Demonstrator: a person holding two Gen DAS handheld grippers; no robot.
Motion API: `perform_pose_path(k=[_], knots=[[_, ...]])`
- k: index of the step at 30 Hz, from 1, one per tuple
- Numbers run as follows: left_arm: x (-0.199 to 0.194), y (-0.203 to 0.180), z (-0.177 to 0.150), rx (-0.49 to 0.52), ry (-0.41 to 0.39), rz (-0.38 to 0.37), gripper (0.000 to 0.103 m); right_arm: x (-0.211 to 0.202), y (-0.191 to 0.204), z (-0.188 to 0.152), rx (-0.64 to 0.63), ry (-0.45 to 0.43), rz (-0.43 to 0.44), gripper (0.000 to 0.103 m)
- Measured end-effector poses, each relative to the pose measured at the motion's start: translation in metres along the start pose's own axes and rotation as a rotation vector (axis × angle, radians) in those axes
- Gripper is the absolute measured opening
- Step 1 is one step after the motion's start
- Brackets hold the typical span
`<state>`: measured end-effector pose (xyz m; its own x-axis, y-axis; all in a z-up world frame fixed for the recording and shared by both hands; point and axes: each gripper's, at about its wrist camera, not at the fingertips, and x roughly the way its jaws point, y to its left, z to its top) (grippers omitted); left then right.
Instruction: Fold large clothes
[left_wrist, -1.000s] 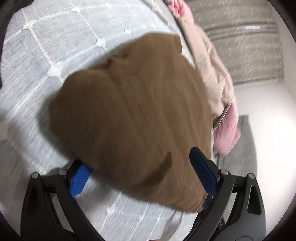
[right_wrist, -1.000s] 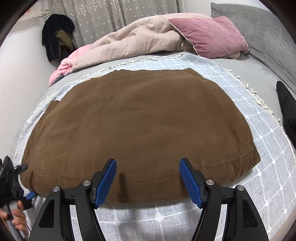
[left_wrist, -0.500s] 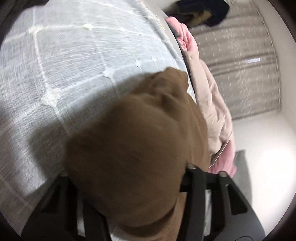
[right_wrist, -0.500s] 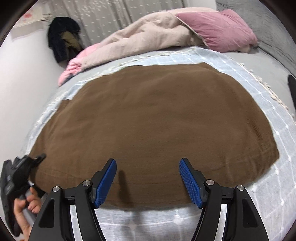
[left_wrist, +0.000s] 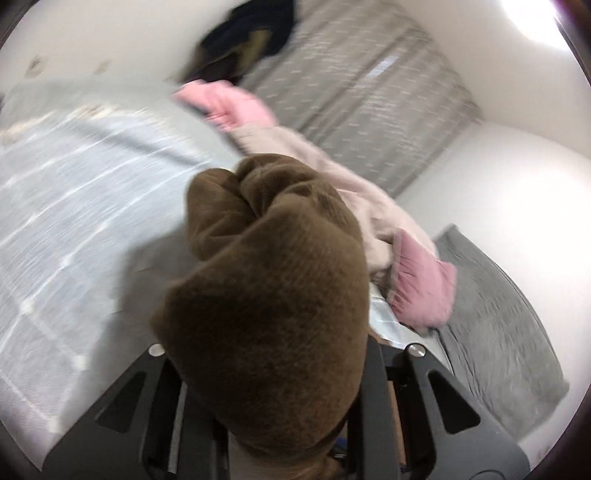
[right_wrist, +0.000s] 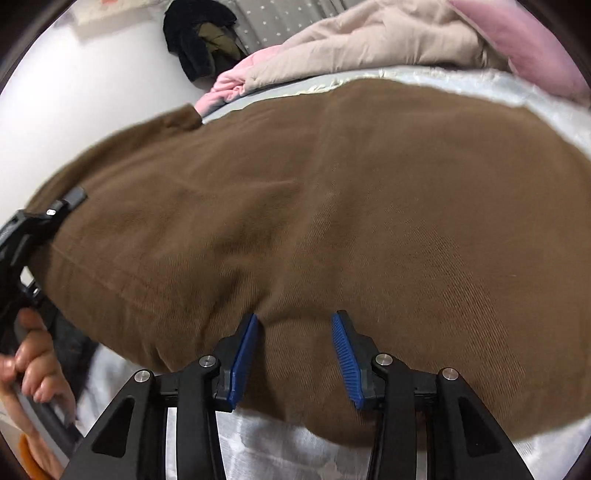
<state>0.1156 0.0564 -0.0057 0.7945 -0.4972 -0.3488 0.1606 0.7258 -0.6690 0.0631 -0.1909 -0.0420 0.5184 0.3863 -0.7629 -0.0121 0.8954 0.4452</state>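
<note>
A large brown garment (right_wrist: 332, 206) lies spread over the grey checked bedspread (right_wrist: 295, 450). My right gripper (right_wrist: 295, 350) is at its near hem, jaws partly closed with the brown cloth bunching between the blue pads (right_wrist: 243, 362). My left gripper (left_wrist: 280, 424) is shut on the garment's left corner; the brown cloth (left_wrist: 273, 295) drapes over it and hides its fingers. It also shows at the left of the right wrist view (right_wrist: 44, 221), held by a hand, lifting that corner off the bed.
A beige and pink duvet (right_wrist: 369, 44) and a pink pillow (left_wrist: 424, 288) lie at the far side of the bed. Dark clothes (right_wrist: 199, 33) hang on the wall by the grey curtain (left_wrist: 351, 85). A grey pillow (left_wrist: 498, 325) lies at the right.
My left gripper closed on the garment's corner and lifted it up off the bed. My right gripper moved forward onto the near hem and its jaws narrowed around the cloth.
</note>
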Motion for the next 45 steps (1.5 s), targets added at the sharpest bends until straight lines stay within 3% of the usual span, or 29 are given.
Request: perform_pose_path(k=[5,9,13,15,17,19,20,23,25,27,30,34,36,37,42,45], knots=[[0.015,-0.081,-0.007,0.162,0.032,-0.128,0.023,-0.029,-0.04,0.013,0.168,-0.018,0.16,0.043],[0.036,-0.13,-0.031,0.282,0.108,-0.215,0.024,-0.078,-0.075,0.02,0.217,-0.157,0.155,0.05],[0.065,-0.174,-0.08,0.465,0.239,-0.269,0.026,-0.112,-0.121,0.011,0.322,-0.245,0.142,0.058],[0.08,-0.18,-0.107,0.527,0.311,-0.281,0.027,-0.127,-0.145,0.004,0.383,-0.278,0.118,0.059],[0.102,-0.176,-0.138,0.578,0.438,-0.278,0.03,-0.139,-0.166,-0.004,0.438,-0.309,0.096,0.06],[0.121,-0.165,-0.167,0.616,0.561,-0.262,0.044,-0.148,-0.186,-0.011,0.501,-0.336,0.084,0.061],[0.126,-0.159,-0.177,0.66,0.586,-0.277,0.047,-0.149,-0.191,-0.014,0.523,-0.341,0.076,0.062],[0.113,-0.163,-0.189,0.812,0.556,-0.311,0.056,-0.147,-0.201,-0.018,0.565,-0.341,0.085,0.064],[0.097,-0.167,-0.185,0.819,0.608,-0.375,0.07,-0.142,-0.199,-0.014,0.564,-0.32,0.127,0.065],[0.084,-0.169,-0.172,0.821,0.645,-0.438,0.073,-0.145,-0.205,-0.008,0.559,-0.308,0.196,0.066],[0.058,-0.159,-0.158,0.86,0.648,-0.474,0.073,-0.148,-0.202,-0.007,0.558,-0.305,0.256,0.077],[0.027,-0.136,-0.136,0.791,0.637,-0.513,0.075,-0.14,-0.191,-0.005,0.556,-0.246,0.261,0.083],[0.023,-0.128,-0.129,0.757,0.613,-0.489,0.079,-0.139,-0.185,-0.007,0.55,-0.206,0.262,0.083],[0.021,-0.122,-0.124,0.748,0.594,-0.456,0.083,-0.137,-0.179,-0.008,0.544,-0.192,0.269,0.083],[0.042,-0.097,-0.105,0.679,0.55,-0.261,0.083,-0.13,-0.138,-0.013,0.468,-0.156,0.282,0.086],[0.057,-0.083,-0.095,0.588,0.536,-0.168,0.083,-0.116,-0.113,-0.008,0.392,-0.117,0.196,0.087]])
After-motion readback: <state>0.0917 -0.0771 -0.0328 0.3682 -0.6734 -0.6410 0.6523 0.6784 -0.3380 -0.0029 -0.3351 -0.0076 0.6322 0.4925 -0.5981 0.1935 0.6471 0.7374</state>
